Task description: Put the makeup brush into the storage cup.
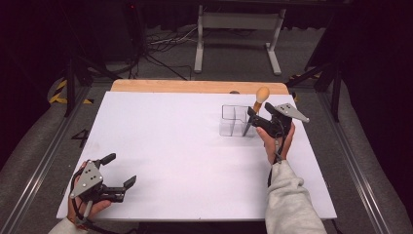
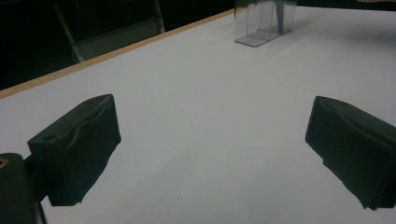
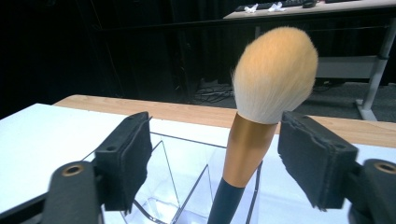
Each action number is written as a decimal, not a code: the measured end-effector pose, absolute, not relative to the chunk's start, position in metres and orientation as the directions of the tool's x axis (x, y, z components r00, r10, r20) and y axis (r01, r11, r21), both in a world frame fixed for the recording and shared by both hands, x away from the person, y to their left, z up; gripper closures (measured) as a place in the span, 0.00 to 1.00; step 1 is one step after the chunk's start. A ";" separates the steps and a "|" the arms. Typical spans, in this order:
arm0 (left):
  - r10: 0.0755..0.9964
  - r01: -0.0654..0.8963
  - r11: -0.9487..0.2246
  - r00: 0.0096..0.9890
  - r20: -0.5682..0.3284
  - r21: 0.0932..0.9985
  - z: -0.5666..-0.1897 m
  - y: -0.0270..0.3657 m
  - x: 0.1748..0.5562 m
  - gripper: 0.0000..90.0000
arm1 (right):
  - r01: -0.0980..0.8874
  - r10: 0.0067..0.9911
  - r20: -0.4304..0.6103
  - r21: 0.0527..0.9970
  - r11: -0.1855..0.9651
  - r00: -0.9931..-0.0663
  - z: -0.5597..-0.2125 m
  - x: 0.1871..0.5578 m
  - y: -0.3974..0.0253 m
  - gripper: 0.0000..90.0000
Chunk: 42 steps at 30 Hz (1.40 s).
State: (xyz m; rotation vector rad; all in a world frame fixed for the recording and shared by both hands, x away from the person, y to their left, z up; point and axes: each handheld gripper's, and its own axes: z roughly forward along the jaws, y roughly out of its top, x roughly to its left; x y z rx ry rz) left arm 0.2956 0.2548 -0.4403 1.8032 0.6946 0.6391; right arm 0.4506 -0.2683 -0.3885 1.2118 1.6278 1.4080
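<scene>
Our makeup brush (image 3: 261, 107) stands bristles-up in the clear organizer (image 3: 187, 186), right gripper (image 3: 215, 161) spread open around it; left gripper (image 2: 210, 154) idles open. Placement looks done.

Table: you work at a white tabletop (image 1: 160, 146) with a bare wooden strip (image 1: 195, 87) along its far edge.
Floor: grey carpet (image 1: 234, 63), with loose cables (image 1: 165, 44) trailing across it.
Furniture: a white metal frame (image 1: 238, 34) stands beyond your table.
Walls: dark, black all round.
</scene>
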 end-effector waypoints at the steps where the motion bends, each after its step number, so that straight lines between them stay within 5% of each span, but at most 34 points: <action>1: 0.718 0.156 -0.279 0.689 0.098 0.947 -0.440 0.255 0.296 0.04 | 0.219 0.932 0.087 0.976 -0.009 -0.353 -0.388 0.451 -0.268 0.27; 10: 0.718 0.153 -0.286 0.688 0.106 0.946 -0.440 0.255 0.295 0.04 | 0.216 0.940 0.075 0.976 -0.001 -0.334 -0.388 0.451 -0.266 0.11; 23: 0.714 0.151 -0.296 0.691 0.113 0.943 -0.441 0.254 0.296 0.04 | 0.203 0.939 0.053 0.979 0.018 -0.340 -0.385 0.449 -0.264 0.04; 42: 0.715 0.155 -0.297 0.690 0.112 0.942 -0.441 0.254 0.296 0.04 | 0.170 0.942 -0.027 0.982 0.088 -0.334 -0.373 0.439 -0.261 0.06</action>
